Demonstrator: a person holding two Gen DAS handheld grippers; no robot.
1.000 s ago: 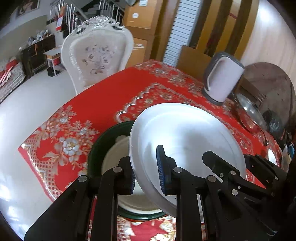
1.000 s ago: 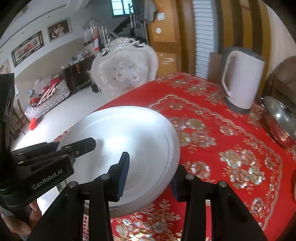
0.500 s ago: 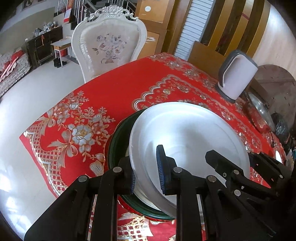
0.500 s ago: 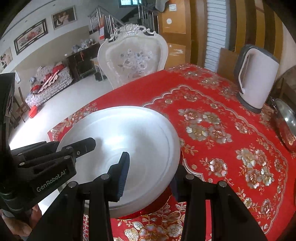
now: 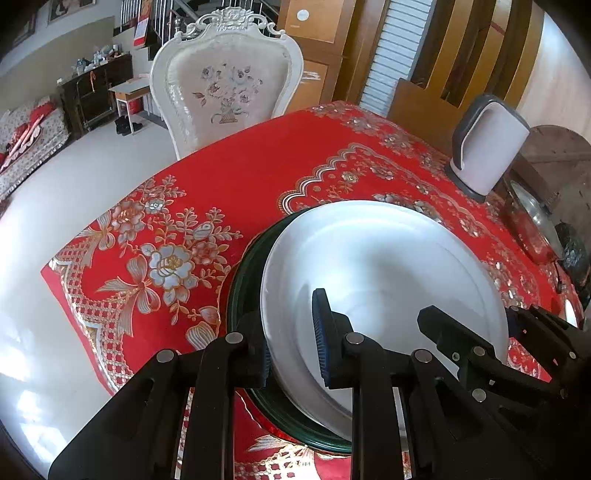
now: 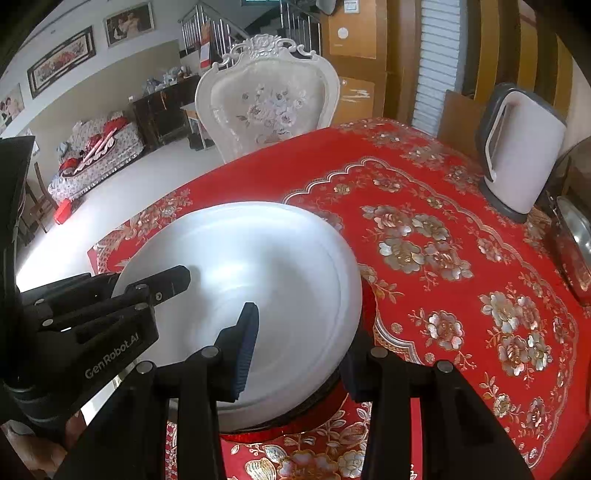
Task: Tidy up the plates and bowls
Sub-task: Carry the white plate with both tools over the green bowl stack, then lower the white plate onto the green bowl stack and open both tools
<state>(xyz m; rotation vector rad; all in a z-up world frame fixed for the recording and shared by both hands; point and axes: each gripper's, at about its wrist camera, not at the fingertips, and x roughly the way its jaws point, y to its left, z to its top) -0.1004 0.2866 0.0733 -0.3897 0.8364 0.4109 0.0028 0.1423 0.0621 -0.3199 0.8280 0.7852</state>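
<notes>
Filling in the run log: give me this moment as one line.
stage: stacking | left gripper: shut on white plate rim | right gripper: shut on white plate | white plate over green-rimmed plate | red tablecloth

Ornate white chair [image 5: 225,85] behind red floral worktop [image 5: 258,173]; pale glossy floor [image 5: 74,184], staircase [image 6: 207,26], framed pictures [image 6: 61,61] on beige wall, wood panelling [image 5: 461,48], patterned sofa [image 6: 99,147].

We hold the left tongs [image 5: 291,341] clamped across the near-left rim of the white plate [image 5: 380,266] at about eight o'clock, while the right tongs [image 6: 297,347] grip its rim at about five o'clock, both pointing forward.
</notes>
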